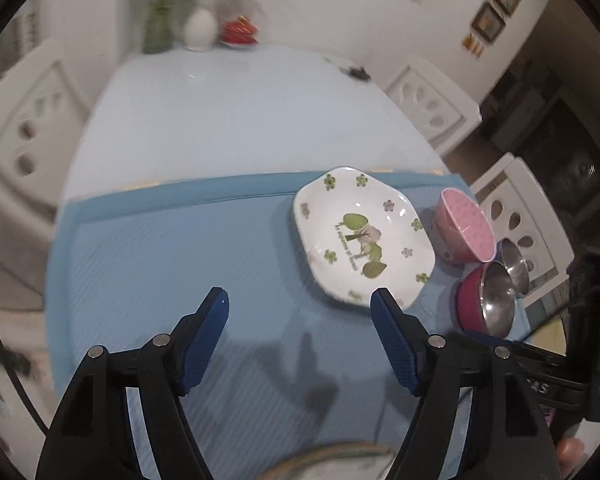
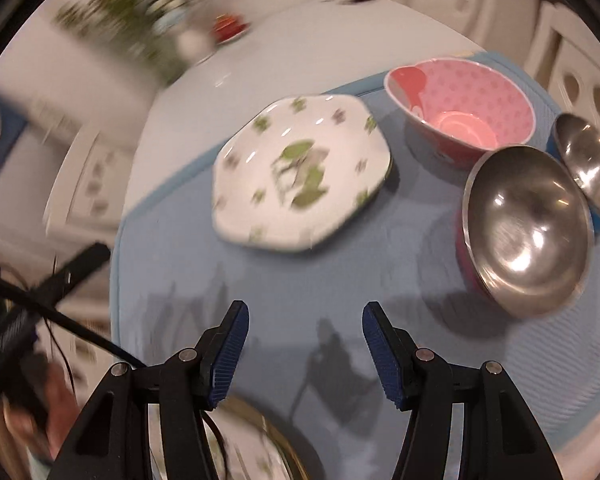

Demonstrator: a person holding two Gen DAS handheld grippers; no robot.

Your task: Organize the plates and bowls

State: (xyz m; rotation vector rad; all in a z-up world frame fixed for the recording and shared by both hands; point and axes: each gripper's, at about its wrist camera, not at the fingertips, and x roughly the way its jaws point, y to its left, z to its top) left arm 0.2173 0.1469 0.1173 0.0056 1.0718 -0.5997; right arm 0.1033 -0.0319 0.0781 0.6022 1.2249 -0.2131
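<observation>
A white plate with green leaf prints (image 1: 360, 236) (image 2: 300, 176) lies flat on the blue mat (image 1: 180, 260) (image 2: 380, 280). To its right stand a pink bowl (image 1: 466, 226) (image 2: 460, 112), a steel bowl with a magenta outside (image 1: 490, 300) (image 2: 528, 228) and a second steel bowl with a blue outside (image 1: 514, 260) (image 2: 588, 164). My left gripper (image 1: 300, 304) is open and empty above the mat, its right finger near the plate's front rim. My right gripper (image 2: 304, 316) is open and empty, in front of the plate. A gold-rimmed plate's edge (image 1: 332, 458) (image 2: 260, 440) shows under both grippers.
The mat covers the near end of a pale blue table (image 1: 240, 112). At the far end stand vases with flowers (image 1: 198, 28) and a red dish (image 1: 239, 33). White chairs (image 1: 20, 132) (image 1: 432, 104) flank the table. A person's hand (image 2: 40, 412) appears lower left in the right wrist view.
</observation>
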